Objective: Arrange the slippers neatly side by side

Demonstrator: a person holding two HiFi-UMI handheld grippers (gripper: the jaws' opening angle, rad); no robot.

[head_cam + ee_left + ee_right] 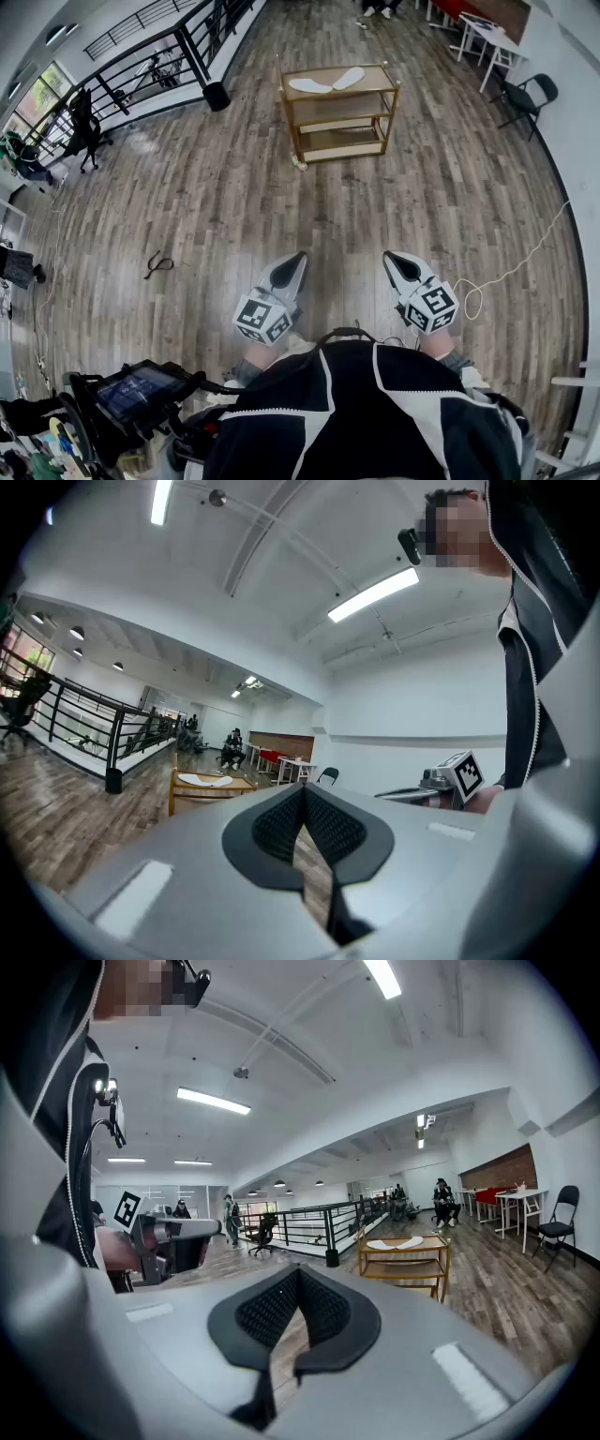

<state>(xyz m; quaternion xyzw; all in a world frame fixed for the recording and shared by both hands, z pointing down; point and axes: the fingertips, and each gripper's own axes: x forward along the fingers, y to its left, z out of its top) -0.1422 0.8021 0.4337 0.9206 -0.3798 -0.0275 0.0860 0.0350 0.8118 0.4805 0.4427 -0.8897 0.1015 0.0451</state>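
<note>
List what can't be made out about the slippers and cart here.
- Slippers, head view: too small to tell tops from soles or left from right.
- Cart lower shelves, head view: shadowed by the shelf above; contents unclear.
- Black item on floor, head view: too small to identify.

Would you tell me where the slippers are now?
In the head view, the white slippers lie on the top shelf of the wooden cart, far ahead at top centre, right of the railing.

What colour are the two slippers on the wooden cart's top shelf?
White; the flat slippers show best in head view.
</note>
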